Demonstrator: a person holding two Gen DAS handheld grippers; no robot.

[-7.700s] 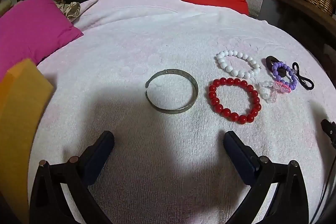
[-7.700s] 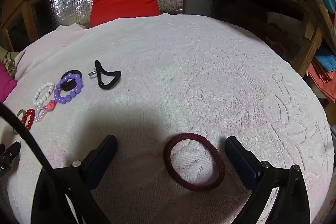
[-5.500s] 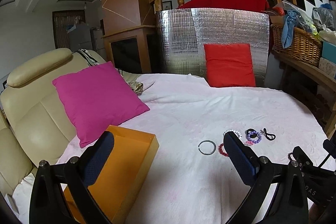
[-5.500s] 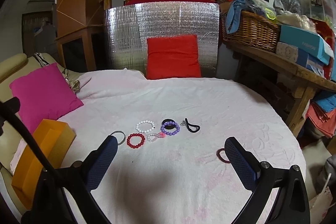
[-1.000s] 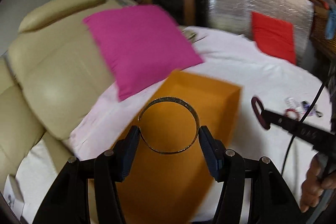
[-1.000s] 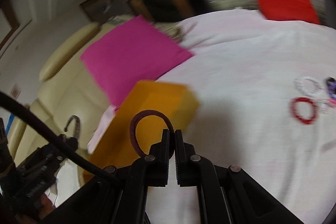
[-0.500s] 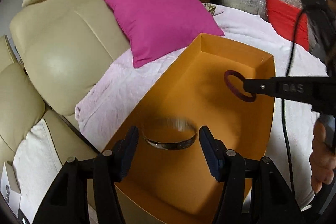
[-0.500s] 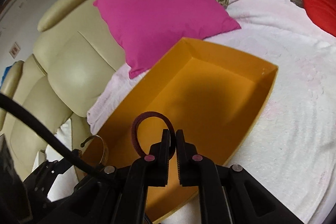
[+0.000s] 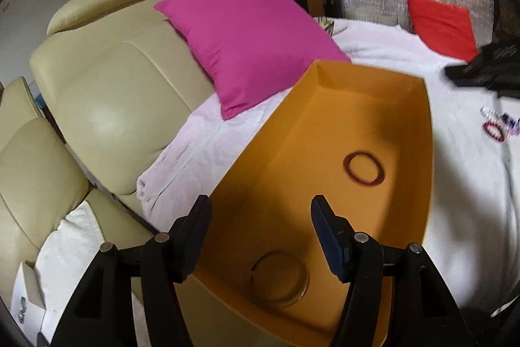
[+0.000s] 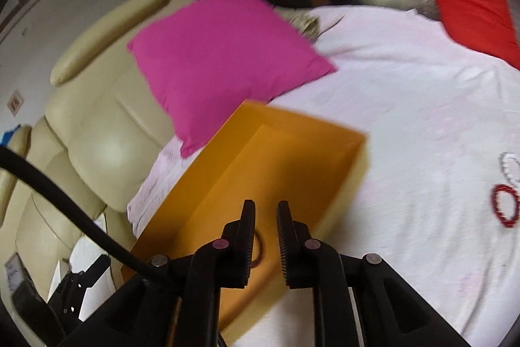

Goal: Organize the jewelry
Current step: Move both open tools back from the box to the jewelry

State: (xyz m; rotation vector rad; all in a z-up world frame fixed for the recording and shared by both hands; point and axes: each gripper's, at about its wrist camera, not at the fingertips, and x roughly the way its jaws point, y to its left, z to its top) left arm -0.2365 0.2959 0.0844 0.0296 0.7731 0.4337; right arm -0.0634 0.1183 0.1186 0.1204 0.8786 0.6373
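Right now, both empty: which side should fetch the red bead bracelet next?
Right, probably. The right tongs see the red bead bracelet nearer, and it lies toward their side of the orange box. The left tongs hang over the box, open.

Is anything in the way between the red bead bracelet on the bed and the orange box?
Nothing visible is. The red bead bracelet lies on the white blanket, and only bare blanket runs between it and the open orange box. The box's low wall is the only thing to lift over.
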